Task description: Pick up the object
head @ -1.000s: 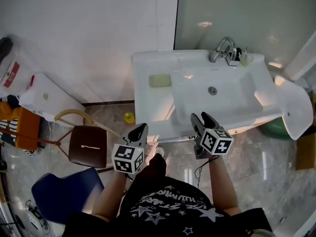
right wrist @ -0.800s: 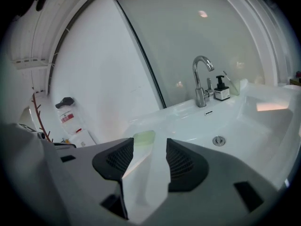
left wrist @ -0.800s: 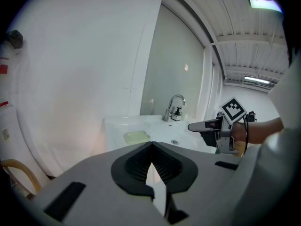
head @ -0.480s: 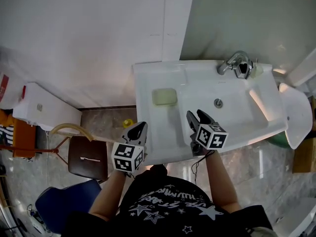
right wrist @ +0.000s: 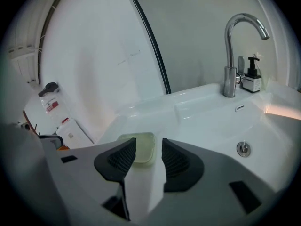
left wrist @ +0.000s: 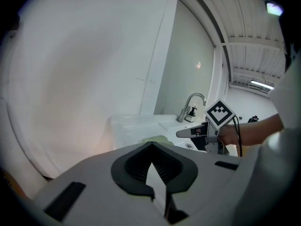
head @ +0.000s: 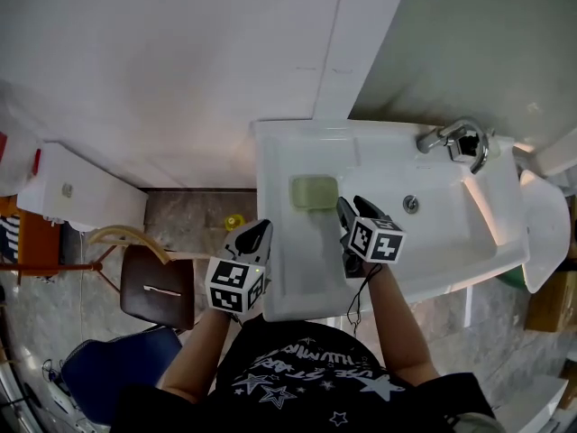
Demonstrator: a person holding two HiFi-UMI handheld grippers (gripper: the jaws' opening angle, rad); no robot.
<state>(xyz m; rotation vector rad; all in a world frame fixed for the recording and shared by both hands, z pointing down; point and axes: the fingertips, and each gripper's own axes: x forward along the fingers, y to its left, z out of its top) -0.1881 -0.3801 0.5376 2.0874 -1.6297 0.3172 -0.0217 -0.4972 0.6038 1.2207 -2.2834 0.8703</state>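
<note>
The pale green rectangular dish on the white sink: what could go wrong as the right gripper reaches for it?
1. The right gripper is closing its jaws while the pale green rectangular dish lies beyond them, not between them; the gap may become too narrow.
2. The dish lies flat on the glossy white sink ledge beside the basin; a nudge could slide it.

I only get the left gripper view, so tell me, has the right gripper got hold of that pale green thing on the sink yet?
Observer: Not yet. The right gripper view shows the right gripper with jaws apart, closing, and the green soap dish just ahead of the tips, untouched.
Operator: Where exactly is it sitting?
Observer: Head view: on the flat ledge of the sink, left of the basin.
Operator: And the gripper I'm looking along?
Observer: Head view: the left gripper hangs by the sink's left front edge, short of the dish.
</note>
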